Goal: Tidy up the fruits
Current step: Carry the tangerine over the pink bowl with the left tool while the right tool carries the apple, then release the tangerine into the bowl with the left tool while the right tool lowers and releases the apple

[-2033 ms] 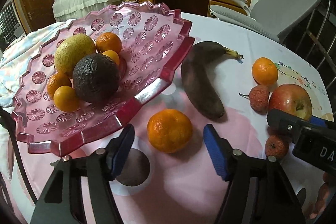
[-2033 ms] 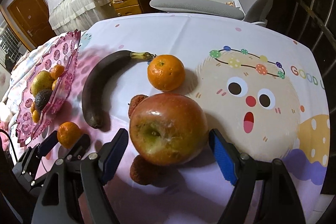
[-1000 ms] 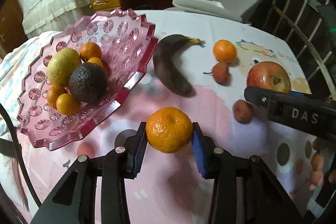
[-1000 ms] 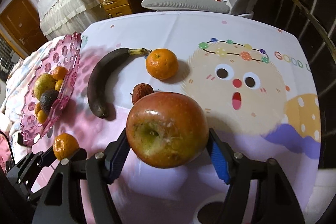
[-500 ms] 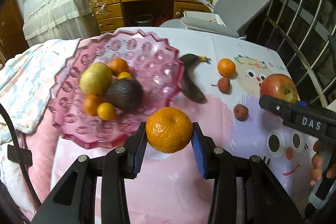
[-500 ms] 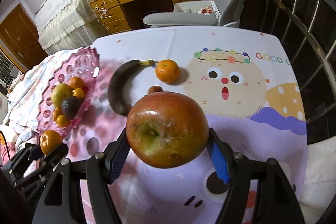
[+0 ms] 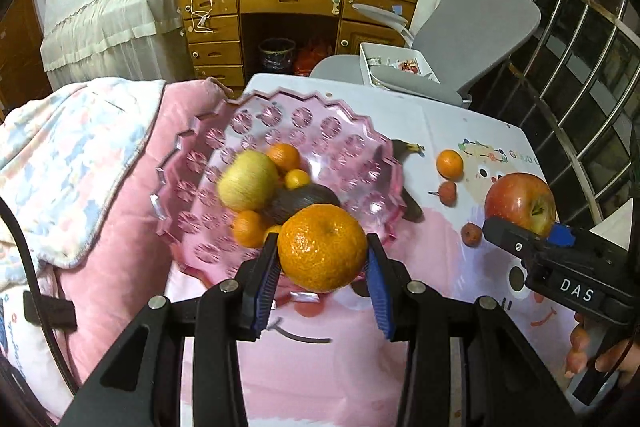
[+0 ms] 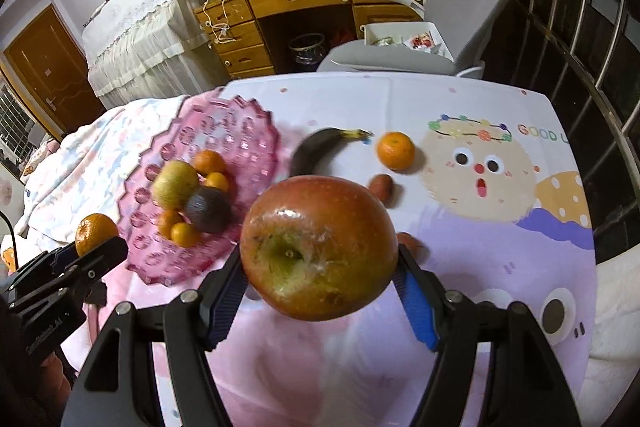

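The left gripper is clenched on a mandarin, held above the near rim of the pink fruit bowl. At 11 o'clock from it the bowl holds a yellow-green pear, a dark avocado and small oranges. At 3 o'clock the right gripper grasps a red apple off the tablecloth. Beyond the apple, at 12 o'clock, lies a blackened banana; at 1 o'clock sits a loose orange, with a lychee between orange and apple
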The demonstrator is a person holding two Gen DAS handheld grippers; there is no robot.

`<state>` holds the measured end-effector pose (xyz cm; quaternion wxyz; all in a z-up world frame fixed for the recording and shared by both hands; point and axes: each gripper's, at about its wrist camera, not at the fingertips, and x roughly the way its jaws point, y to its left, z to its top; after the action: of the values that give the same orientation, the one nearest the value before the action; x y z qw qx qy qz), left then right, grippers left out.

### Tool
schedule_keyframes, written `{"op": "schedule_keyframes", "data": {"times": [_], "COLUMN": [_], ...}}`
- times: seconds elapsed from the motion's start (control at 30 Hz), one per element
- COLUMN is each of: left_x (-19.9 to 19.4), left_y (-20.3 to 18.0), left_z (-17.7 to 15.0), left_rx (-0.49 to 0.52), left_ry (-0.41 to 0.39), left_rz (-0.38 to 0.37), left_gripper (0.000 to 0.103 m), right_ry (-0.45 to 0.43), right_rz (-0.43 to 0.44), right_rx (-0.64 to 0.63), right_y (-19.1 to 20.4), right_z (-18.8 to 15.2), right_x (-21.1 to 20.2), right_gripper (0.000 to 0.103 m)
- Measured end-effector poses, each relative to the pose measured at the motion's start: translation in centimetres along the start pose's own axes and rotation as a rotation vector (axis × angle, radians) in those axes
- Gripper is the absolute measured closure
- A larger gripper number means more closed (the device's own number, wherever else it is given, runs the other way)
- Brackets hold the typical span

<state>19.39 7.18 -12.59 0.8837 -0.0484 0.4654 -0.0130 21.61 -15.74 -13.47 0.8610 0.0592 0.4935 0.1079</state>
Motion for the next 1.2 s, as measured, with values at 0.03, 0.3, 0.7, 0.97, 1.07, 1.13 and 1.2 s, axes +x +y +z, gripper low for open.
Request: {"op": "schedule_keyframes", "data": {"times": [0.03, 0.3, 0.7, 0.97, 1.07, 1.13, 1.2], "left_x": [-0.1, -1.2, 3.0, 7.0, 8.0, 8.3, 8.5], "left_y": [0.4, 4.6, 9.6, 11.7, 12.1, 12.3, 12.4], "left_z": [0.2, 2.6, 5.1, 5.0, 4.9, 4.8, 4.7], "left_rx": [0.002, 0.050, 0.139, 0.174, 0.187, 0.189, 0.192], "left_ry": [0.001, -0.011, 0.100, 0.222, 0.263, 0.273, 0.283], "left_rz": [-0.001, -0.040, -0.111, -0.137, -0.151, -0.162, -0.170], "left_gripper": [0.063, 0.063, 0.063, 0.063, 0.063, 0.063, 0.063], "right_ry": [-0.005, -0.057, -0.104, -0.046, -0.020, -0.007, 0.006], "right_rz": [0.001, 0.008, -0.010, -0.027, -0.019, -0.019, -0.020], "right_rx": [0.002, 0.015, 0.055, 0.114, 0.141, 0.157, 0.169], "right_y": [0.5, 5.5, 10.3, 11.2, 11.6, 11.8, 12.1], "right_z": [0.1, 1.9, 3.9, 3.5, 3.1, 2.9, 2.8], "right_x": [-0.1, 0.4, 4.4, 8.9, 10.2, 10.7, 11.2], "right_gripper": [0.032, 0.032, 0.032, 0.032, 0.032, 0.032, 0.032]}}
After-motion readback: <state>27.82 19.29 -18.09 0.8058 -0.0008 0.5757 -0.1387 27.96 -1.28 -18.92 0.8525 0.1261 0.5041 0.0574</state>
